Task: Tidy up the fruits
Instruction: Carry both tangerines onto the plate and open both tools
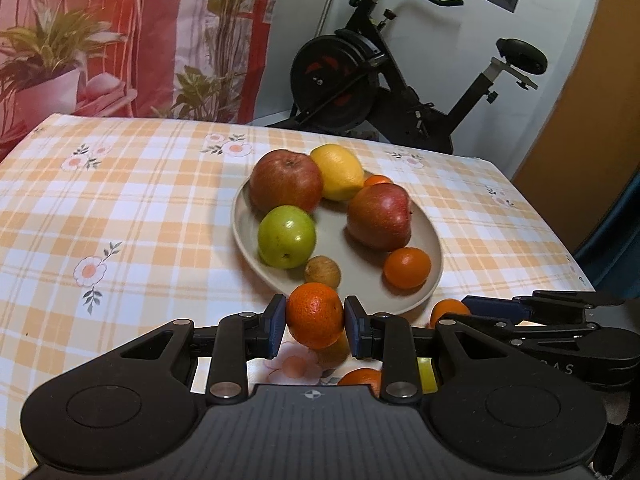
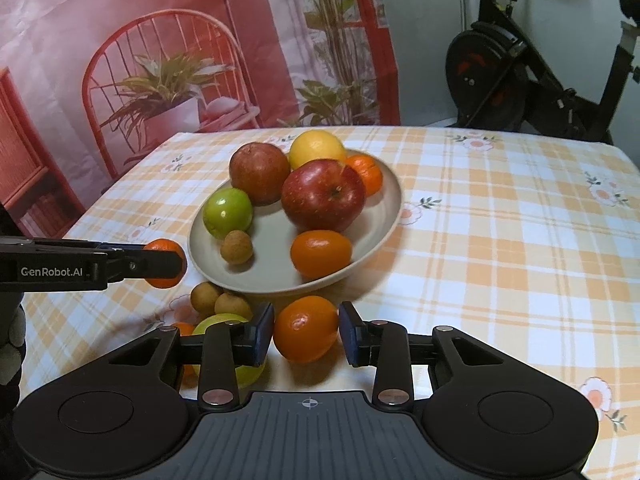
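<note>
Fruit [image 2: 228,360] half-hidden behind right tongs [image 2: 306,334]

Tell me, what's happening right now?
Left tongs shut on a mandarin. Right tongs closing around an orange. Plate ahead, nothing blocking.

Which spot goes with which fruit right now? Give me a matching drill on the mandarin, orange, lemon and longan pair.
Things:
1. mandarin
2. orange
3. lemon
4. longan pair

Places:
A. on the cloth, by the near rim of the plate
B. gripped between the left jaws
C. on the plate, far side
D. gripped between the right jaws

Pairs: 1-B, 2-D, 3-C, 4-A
</note>
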The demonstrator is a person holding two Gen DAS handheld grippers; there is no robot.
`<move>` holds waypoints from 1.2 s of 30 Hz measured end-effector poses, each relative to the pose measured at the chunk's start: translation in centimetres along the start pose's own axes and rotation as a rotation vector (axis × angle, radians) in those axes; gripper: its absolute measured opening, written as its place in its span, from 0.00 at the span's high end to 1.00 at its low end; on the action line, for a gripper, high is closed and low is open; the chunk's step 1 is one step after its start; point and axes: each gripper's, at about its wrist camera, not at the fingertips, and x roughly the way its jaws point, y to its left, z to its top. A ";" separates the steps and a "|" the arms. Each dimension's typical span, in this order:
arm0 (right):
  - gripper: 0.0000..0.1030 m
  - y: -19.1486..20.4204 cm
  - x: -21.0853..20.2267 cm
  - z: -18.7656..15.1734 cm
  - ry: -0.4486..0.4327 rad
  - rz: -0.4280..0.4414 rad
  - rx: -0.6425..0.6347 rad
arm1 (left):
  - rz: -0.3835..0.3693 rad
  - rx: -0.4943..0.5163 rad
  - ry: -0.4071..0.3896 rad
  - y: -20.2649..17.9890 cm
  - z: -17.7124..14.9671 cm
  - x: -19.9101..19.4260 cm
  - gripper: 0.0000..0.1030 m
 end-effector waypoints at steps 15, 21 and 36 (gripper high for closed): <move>0.69 0.3 -1.9 1.7 -0.085 -0.023 -0.065 | -0.017 0.083 -0.027 -1.7 2.5 1.3 0.68; 0.69 -0.4 -0.9 3.4 -0.092 -0.044 -0.097 | -0.002 0.127 -0.017 -2.3 3.6 3.0 0.68; 0.69 -2.3 3.2 5.9 -0.085 -0.073 -0.179 | 0.038 0.149 -0.023 -2.5 5.7 5.6 0.68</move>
